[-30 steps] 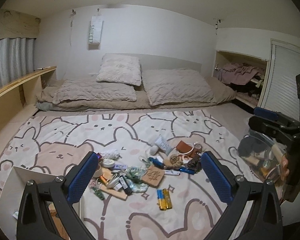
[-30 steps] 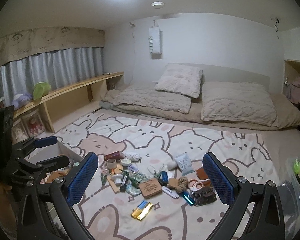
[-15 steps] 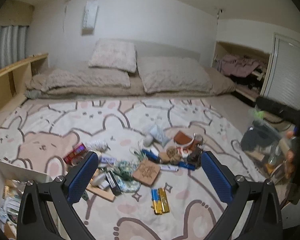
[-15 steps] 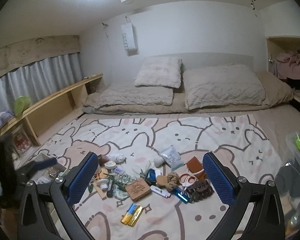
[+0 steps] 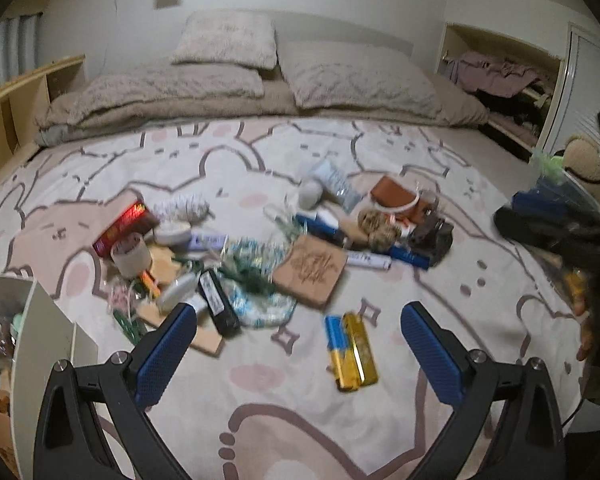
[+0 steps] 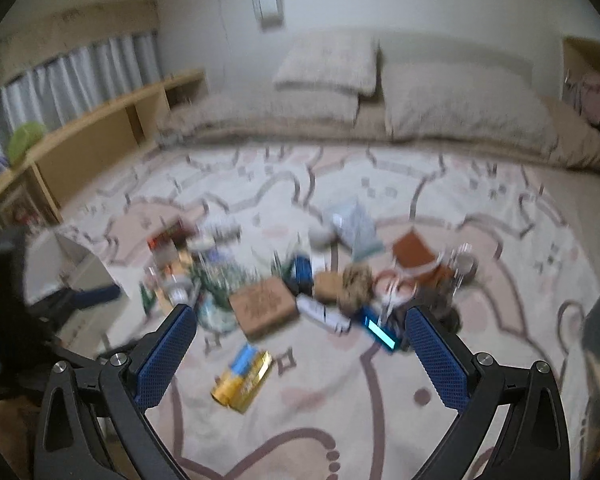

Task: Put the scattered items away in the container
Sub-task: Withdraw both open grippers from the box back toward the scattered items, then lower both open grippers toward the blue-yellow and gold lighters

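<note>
Several small items lie scattered on the bunny-print blanket (image 5: 300, 408): a brown card square (image 5: 310, 270), a gold and blue packet (image 5: 350, 350), a black bar (image 5: 218, 308), a red box (image 5: 124, 222), a tape roll (image 5: 131, 258) and a brown wallet (image 5: 396, 196). A white box container (image 5: 32, 344) stands at the left edge with things inside. My left gripper (image 5: 299, 354) hangs open above the near side of the pile, holding nothing. My right gripper (image 6: 300, 356) is open too, over the gold packet (image 6: 242, 376) and card square (image 6: 264, 304). The right wrist view is blurred.
Pillows (image 5: 356, 76) and a folded quilt (image 5: 160, 92) lie at the blanket's far end. A wooden shelf (image 6: 92, 136) runs along the left wall. A clear bin (image 5: 560, 200) with dark items stands at the right. The white box (image 6: 68, 272) also shows left in the right wrist view.
Both grippers have dropped and tilted down toward the pile, which now looks larger and nearer. Both stay open and hold nothing.
</note>
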Motion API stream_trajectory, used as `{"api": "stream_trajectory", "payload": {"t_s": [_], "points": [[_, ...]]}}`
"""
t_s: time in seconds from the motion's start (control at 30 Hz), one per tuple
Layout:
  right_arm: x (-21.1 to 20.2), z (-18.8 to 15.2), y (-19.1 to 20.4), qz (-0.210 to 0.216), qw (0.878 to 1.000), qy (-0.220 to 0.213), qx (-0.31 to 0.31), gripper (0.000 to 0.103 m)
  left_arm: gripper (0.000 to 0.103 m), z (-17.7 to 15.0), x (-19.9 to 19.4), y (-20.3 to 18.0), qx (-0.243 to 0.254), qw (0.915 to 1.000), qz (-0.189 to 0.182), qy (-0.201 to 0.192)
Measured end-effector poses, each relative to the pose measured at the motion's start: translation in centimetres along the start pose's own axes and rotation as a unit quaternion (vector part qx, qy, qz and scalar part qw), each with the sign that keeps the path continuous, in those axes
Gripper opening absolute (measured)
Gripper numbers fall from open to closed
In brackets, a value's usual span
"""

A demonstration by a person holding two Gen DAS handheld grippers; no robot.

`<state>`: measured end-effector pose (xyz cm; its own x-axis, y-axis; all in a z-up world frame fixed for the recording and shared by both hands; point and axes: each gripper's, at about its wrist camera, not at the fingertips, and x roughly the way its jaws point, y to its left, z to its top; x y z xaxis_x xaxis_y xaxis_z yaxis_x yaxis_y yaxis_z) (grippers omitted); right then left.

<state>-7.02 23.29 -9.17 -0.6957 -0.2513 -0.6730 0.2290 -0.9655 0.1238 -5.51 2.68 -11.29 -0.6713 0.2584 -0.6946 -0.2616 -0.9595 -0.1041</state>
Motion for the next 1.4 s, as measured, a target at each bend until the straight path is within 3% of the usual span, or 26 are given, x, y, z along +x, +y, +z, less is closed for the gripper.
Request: {"api": "stream_trajectory", "payload": {"t_s": [0.17, 0.47, 0.63, 0.93, 1.23, 1.4], "points": [[3.6, -2.0, 0.3, -0.015, 0.998, 0.058, -0.003, 0.103, 0.102, -1.5, 1.4, -0.1, 0.004, 0.9996, -0.009, 0.028], [9.3, -5.4, 1.0, -0.038, 0.986, 0.159, -0.025, 0.103, 0.102, -4.2, 4.2, -2.3, 0.062, 0.9948, 0.0, 0.081], [10.6, -5.8, 1.8, -0.041, 0.983, 0.175, -0.039, 0.103, 0.102, -4.9, 4.9, -2.2, 0.078, 0.992, 0.027, 0.095], [12.7, -6.2, 2.8, -0.036, 0.977, 0.206, -0.034, 0.103, 0.102, -6.2, 5.4, -2.5, 0.127, 0.982, 0.041, 0.134], [13.1, -6.2, 2.3, -0.018, 0.973, 0.229, -0.009, 0.103, 0.103, -6.7, 6.0, -3.3, 0.134, 0.9803, 0.022, 0.144], [12.8, -6.5, 3.1, -0.007, 0.966, 0.254, -0.037, 0.103, 0.103, -7.0, 6.4, -3.6, 0.136, 0.9788, 0.02, 0.152]]}}
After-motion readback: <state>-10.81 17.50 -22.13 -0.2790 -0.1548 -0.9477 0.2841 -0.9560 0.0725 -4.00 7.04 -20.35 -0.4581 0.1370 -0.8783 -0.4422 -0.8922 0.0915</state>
